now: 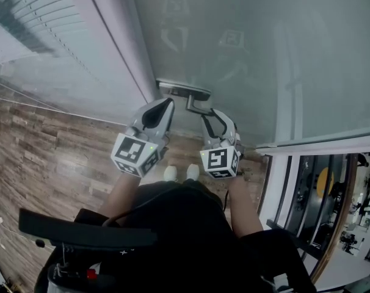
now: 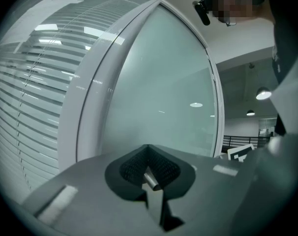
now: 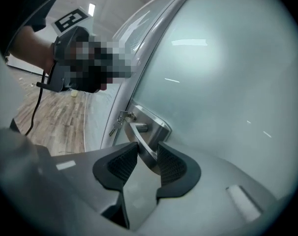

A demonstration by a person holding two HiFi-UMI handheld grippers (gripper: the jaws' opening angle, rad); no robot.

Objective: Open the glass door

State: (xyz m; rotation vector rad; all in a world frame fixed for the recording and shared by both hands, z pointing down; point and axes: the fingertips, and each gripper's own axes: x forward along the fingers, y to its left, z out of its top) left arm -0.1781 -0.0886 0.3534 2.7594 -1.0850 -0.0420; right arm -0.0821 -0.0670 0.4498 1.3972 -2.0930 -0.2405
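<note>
The frosted glass door (image 1: 252, 47) carries a metal lock plate (image 1: 184, 90) with a lever handle (image 1: 196, 107). My right gripper (image 1: 207, 116) reaches up to that lever. In the right gripper view the handle (image 3: 140, 140) runs between the two black pads (image 3: 172, 165), which close against its sides, so my right gripper (image 3: 148, 156) is shut on it. My left gripper (image 1: 165, 105) hovers just left of the lock plate with its tips together. In the left gripper view it (image 2: 149, 154) is shut on nothing and faces the glass (image 2: 159, 82).
A white door frame (image 1: 108, 35) runs left of the glass, with slatted blinds (image 1: 32, 23) beyond it. Keys (image 3: 120, 118) hang in the lock beside the handle. Wood floor (image 1: 44, 151) lies below, and the person's shoes (image 1: 179, 173) stand close to the door.
</note>
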